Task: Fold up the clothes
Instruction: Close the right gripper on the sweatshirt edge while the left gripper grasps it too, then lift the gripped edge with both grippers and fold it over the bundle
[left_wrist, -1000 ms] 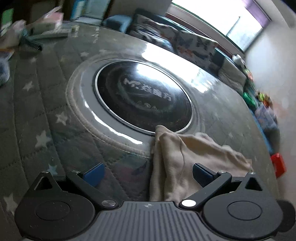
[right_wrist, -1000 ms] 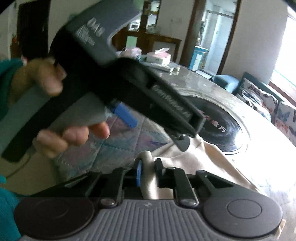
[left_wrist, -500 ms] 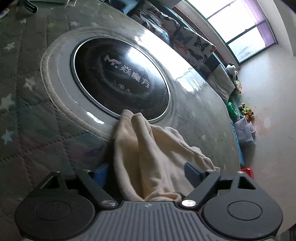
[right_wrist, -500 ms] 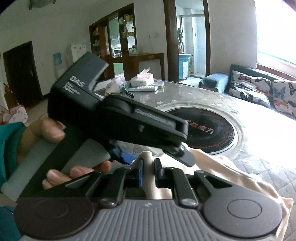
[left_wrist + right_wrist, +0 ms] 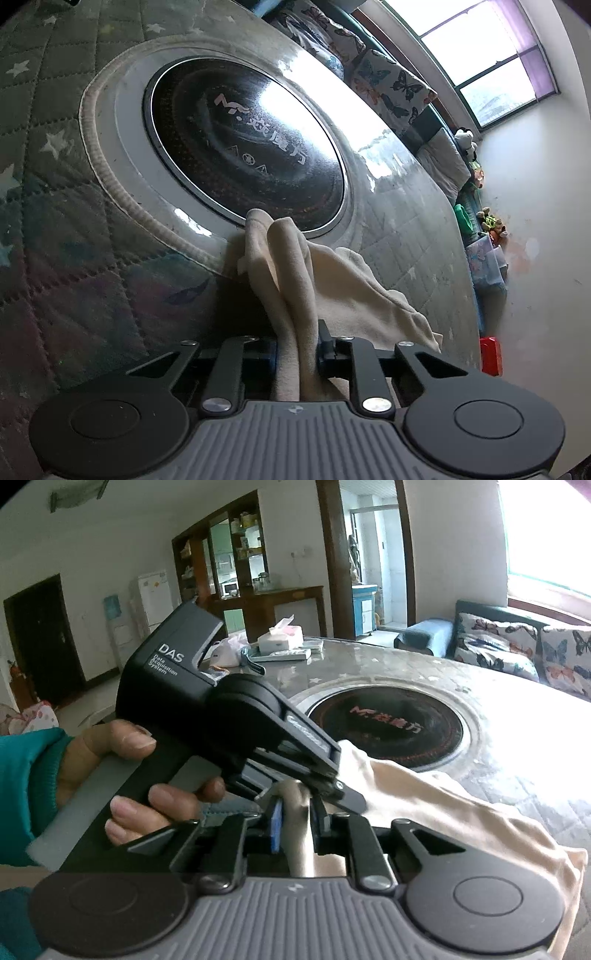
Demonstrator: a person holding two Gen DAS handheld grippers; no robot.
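Note:
A cream garment (image 5: pixel 295 273) lies bunched on the round table, its far tip touching the black cooktop disc (image 5: pixel 243 147). My left gripper (image 5: pixel 297 352) is shut on a thick fold of that cloth. In the right wrist view the same cream garment (image 5: pixel 443 797) spreads to the right, and my right gripper (image 5: pixel 297 823) is shut on another fold of it. The left gripper's black body (image 5: pixel 229 720), held by a hand (image 5: pixel 122 771) in a teal sleeve, sits directly in front of the right one, both pinching the cloth close together.
The quilted star-pattern table cover (image 5: pixel 55 184) surrounds the cooktop. A tissue box (image 5: pixel 280 637) and small items sit at the table's far side. A sofa with butterfly cushions (image 5: pixel 495 642) stands behind. Toys and a red box (image 5: pixel 489 356) lie on the floor by the wall.
My left gripper went from open around the cloth to shut on it. The right gripper stayed shut on its fold, and both views have lifted and tilted.

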